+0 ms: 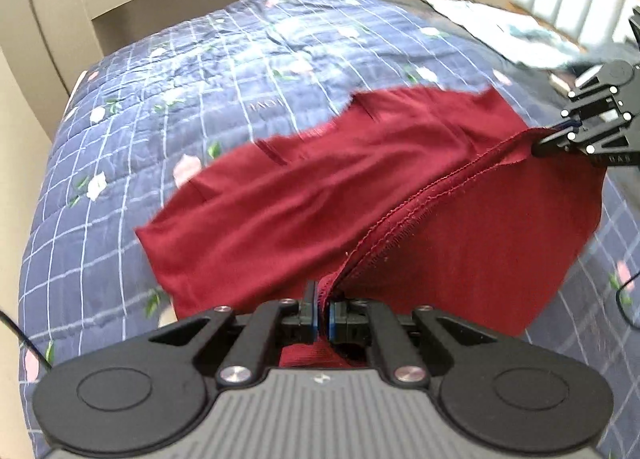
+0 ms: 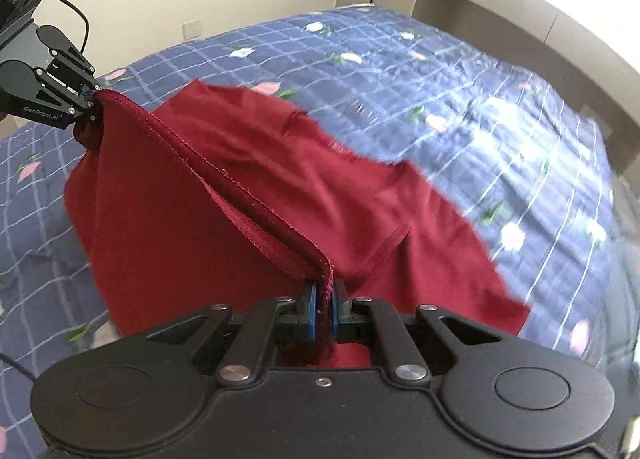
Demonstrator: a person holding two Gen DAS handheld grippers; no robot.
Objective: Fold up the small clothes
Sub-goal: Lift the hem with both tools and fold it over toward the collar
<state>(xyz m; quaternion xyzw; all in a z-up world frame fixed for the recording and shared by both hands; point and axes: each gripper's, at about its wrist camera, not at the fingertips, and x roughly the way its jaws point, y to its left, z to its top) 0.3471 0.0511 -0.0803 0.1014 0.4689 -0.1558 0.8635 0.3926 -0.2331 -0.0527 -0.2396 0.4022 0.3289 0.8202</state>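
The dark red garment (image 1: 320, 195) hangs stretched between the two grippers, its stitched hem (image 1: 420, 199) running taut from one to the other like a ridge. The left gripper (image 1: 322, 313) is clenched on one end of that hem, the blue pads pressed against the fabric with almost no gap between them. The right gripper (image 2: 324, 311) grasps the other end in the same way, jaws nearly together on the folded edge. In the left wrist view the right gripper (image 1: 560, 139) shows at the far right, pinching the hem's end; in the right wrist view the left gripper (image 2: 90, 99) shows at the upper left with a bunch of cloth gathered under its tips.

From the hem the cloth falls away on both sides, and the lower part trails ahead of the grippers onto the bed's navy quilt (image 1: 180, 79), which has a pale grid and pink flowers. The garment's far edge is blurred.

Beyond the quilt stands a beige headboard (image 2: 520, 7). Far right of the left gripper lie some pale clothes (image 1: 520, 39); a black cable (image 2: 72, 15) loops behind the left gripper.
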